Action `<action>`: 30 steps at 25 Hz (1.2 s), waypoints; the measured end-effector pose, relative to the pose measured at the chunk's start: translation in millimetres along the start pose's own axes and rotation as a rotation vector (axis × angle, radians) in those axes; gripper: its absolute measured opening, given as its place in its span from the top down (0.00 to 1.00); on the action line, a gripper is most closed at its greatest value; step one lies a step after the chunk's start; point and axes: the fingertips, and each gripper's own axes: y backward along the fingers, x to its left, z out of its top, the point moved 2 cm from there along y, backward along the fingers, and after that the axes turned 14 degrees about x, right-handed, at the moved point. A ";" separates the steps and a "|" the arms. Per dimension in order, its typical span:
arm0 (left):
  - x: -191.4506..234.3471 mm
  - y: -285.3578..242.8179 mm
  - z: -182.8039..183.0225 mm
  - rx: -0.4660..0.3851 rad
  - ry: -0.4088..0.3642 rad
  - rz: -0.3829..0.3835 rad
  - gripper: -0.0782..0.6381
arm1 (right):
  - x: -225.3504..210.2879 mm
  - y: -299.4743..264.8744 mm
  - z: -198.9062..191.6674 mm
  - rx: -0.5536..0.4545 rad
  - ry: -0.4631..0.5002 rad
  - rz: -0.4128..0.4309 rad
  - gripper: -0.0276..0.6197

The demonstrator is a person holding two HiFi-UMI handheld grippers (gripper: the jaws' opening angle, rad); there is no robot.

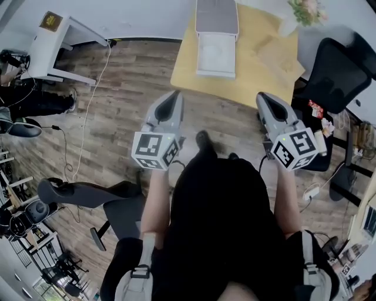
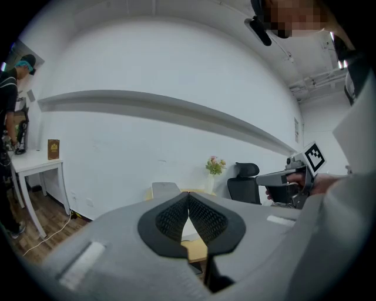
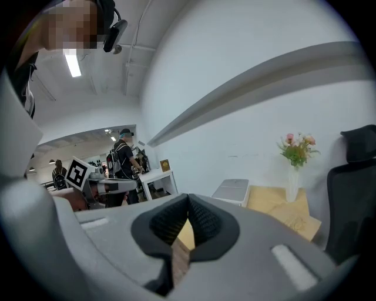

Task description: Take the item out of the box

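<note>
On the yellow wooden table (image 1: pixel 247 76) at the far side stands a grey box (image 1: pixel 216 35) with its lid tipped up; something white (image 1: pixel 216 54) lies in its open tray. Both grippers hang in the air over the floor, well short of the table. My left gripper (image 1: pixel 174 99) is shut with nothing in it, its pads meeting tip to tip in the left gripper view (image 2: pixel 188 199). My right gripper (image 1: pixel 265 99) is likewise shut and empty (image 3: pixel 188 201). In the right gripper view the box (image 3: pixel 230 191) shows ahead, beyond the jaws.
A vase of flowers (image 1: pixel 302 12) stands at the table's far right corner. A black office chair (image 1: pixel 338 73) is to the right, a grey chair (image 1: pixel 88 194) at the lower left. A white side table (image 1: pixel 56 41), a person (image 1: pixel 29 100) and a floor cable (image 1: pixel 88 117) are on the left.
</note>
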 end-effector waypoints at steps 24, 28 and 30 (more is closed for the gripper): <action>66.4 -36.1 -19.4 0.075 -0.011 -0.149 0.88 | 35.4 -103.0 0.9 0.134 -0.008 -0.024 0.95; 65.9 -50.8 -19.7 0.082 -0.005 -0.151 0.88 | 23.2 -117.3 -2.1 0.161 -0.008 -0.012 0.95; 70.0 -58.4 -18.8 0.089 0.001 -0.146 0.88 | 15.9 -128.3 0.1 0.173 -0.004 -0.009 0.95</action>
